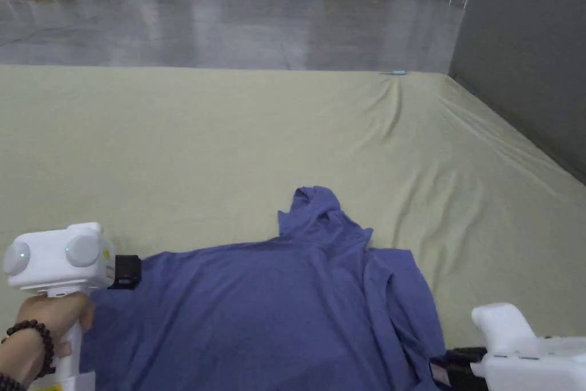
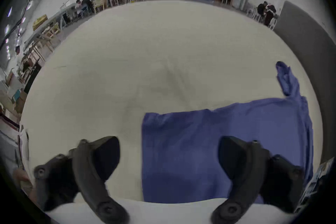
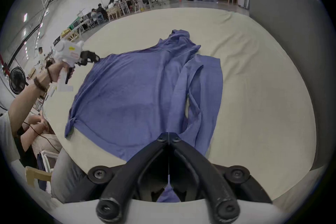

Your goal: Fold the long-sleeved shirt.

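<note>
A blue long-sleeved shirt (image 1: 274, 318) lies spread out on a big table covered with a pale green cloth (image 1: 229, 140). The shirt's neck part (image 1: 312, 209) sticks out on the far side, away from both grippers. One sleeve (image 3: 201, 93) is folded over the body of the shirt, just ahead of the right gripper. The left gripper (image 2: 169, 158) has its jaws wide apart and holds nothing. It sits right at the shirt's edge, with one jaw over the bare cloth and the other jaw over the blue shirt. A hand (image 1: 54, 318) with a dark bead bracelet (image 1: 34, 335) holds this gripper by its white handle. The right gripper (image 3: 169, 138) has its jaws pressed together at the tips, and they pinch a bit of the blue shirt at its near edge. A small piece of blue cloth also shows behind the closed jaws. Far past the table, people (image 3: 127, 0) sit at desks.
</note>
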